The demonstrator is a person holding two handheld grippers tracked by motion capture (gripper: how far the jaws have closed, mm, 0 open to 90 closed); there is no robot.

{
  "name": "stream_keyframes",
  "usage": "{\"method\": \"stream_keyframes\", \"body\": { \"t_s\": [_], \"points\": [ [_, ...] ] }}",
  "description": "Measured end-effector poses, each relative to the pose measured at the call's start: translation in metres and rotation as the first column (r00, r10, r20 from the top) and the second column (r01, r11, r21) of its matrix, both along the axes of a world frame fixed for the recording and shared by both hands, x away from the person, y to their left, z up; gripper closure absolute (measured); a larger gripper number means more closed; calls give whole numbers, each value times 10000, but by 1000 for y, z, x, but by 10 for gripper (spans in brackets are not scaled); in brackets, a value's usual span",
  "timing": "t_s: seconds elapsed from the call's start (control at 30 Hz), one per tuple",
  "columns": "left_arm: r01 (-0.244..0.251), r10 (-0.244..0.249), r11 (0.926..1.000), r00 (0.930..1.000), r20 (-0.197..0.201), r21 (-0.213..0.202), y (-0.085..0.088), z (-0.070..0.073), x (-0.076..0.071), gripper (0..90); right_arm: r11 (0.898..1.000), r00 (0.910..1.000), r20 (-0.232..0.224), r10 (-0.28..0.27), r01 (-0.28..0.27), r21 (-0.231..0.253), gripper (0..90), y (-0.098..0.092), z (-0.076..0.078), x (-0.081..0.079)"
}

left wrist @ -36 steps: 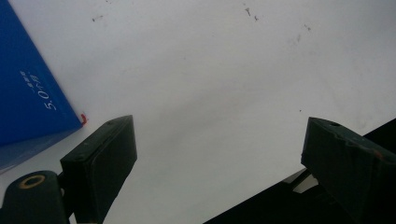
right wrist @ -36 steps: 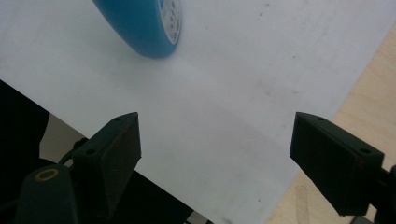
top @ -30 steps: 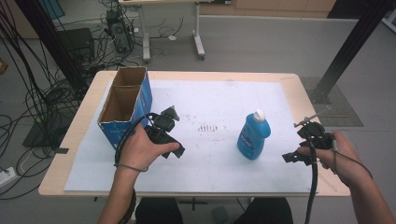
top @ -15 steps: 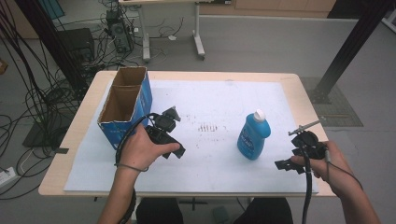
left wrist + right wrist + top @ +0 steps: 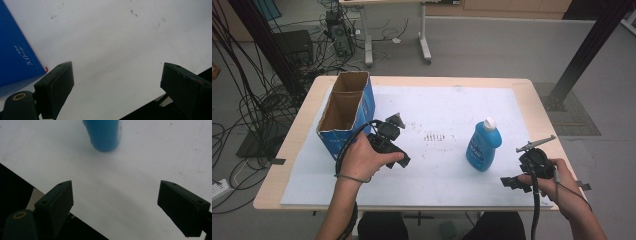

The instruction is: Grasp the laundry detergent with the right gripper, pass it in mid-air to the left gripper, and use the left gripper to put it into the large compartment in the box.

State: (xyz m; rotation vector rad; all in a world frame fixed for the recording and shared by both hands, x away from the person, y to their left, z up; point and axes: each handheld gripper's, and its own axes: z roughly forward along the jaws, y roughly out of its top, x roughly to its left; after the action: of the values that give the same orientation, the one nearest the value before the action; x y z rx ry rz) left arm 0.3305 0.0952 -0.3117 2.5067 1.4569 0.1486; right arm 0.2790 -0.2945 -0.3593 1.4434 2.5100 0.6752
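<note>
A: Starting with the high view, what is going on?

B: The blue bottle (image 5: pixel 483 145) is standing upright on the white sheet (image 5: pixel 447 105), toward the person's right. The right gripper (image 5: pixel 511 183) is hovering near the table's front edge, just beside the bottle but apart from it. The left gripper (image 5: pixel 398 159) is sitting well away, next to the open cardboard box (image 5: pixel 343 112), which looks empty from here.

A: So how far along is it?

B: I'd judge it is only beginning. Nothing is being held and the bottle is untouched; the reach, the grasp and any carrying are all left to do.

A: And the left gripper view?

B: Its jaws are standing wide apart over bare sheet, with nothing between them. The box's blue wall (image 5: pixel 15 52) is showing at the left edge.

A: The right gripper view?

B: Those jaws have just been opening and are standing wide, with nothing between them. The bottle's base (image 5: pixel 103 133) is lying ahead, beyond the fingertips and a little left of the gap's centre, so the gripper is needing to advance before closing.
</note>
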Motion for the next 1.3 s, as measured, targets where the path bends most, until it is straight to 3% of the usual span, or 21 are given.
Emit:
{"method": "stream_keyframes", "body": {
  "t_s": [0.43, 0.67, 0.87, 1.3],
  "points": [
    [11, -12, 10000, 9999, 169, 62, 1, 0, -1, 112, 9986, 9982, 607, -28, -4, 529, 131, 7, -21, -8],
    [-5, 5, 10000, 9999, 150, -20, 1, 1, -2, 112, 9932, 9913, 1293, -261, 110, 1162, 132, 9, -29, -11],
    [1, -1, 10000, 9999, 121, -54, 2, 0, -3, 112, 9908, 9877, 1532, -321, 112, 1352, 129, 11, -33, -12],
    [-29, 30, 9999, 10000, 23, -153, 3, -3, -5, 112, 9864, 9702, 2344, -617, 234, 1627, 133, 15, -44, -14]
  ]
}}
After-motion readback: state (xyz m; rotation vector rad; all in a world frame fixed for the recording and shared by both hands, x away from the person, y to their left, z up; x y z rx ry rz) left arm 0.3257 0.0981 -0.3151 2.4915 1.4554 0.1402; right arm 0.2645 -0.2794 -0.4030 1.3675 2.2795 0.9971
